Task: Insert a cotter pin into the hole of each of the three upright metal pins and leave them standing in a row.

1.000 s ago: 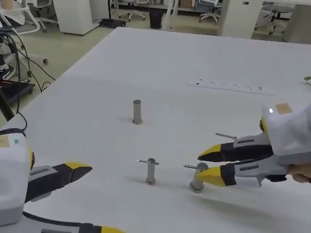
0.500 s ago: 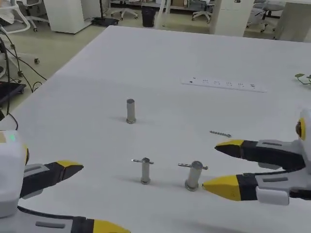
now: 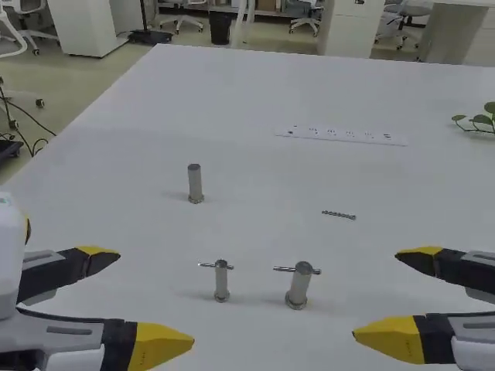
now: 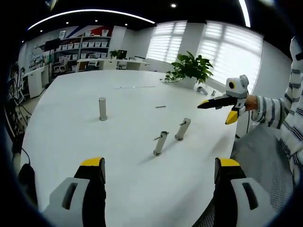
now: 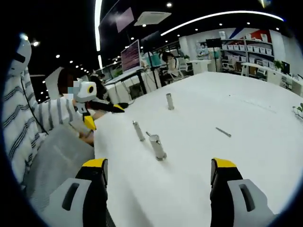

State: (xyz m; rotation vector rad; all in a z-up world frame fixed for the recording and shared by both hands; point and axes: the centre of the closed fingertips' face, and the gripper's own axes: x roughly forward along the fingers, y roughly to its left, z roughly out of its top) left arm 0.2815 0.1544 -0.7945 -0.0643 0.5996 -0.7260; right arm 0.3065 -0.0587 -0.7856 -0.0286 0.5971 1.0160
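Three upright metal pins stand on the white table (image 3: 255,108). The near left pin (image 3: 222,280) and the near right pin (image 3: 298,284) each carry a cotter pin through the top. The far pin (image 3: 195,182) has none in it. A loose cotter pin (image 3: 339,215) lies flat to the right of them. My left gripper (image 3: 131,297) is open at the lower left, well short of the pins. My right gripper (image 3: 410,297) is open at the lower right, apart from the near right pin, with nothing between its jaws.
A white power strip (image 3: 340,135) lies across the far middle of the table. A small green plant (image 3: 478,120) sits at the right edge. Chairs and white cabinets (image 3: 77,23) stand beyond the far edge.
My right gripper let go of the cotter pin now sitting in the near right pin, opened and drew back to the right. The head camera tilted, shifting the scene.
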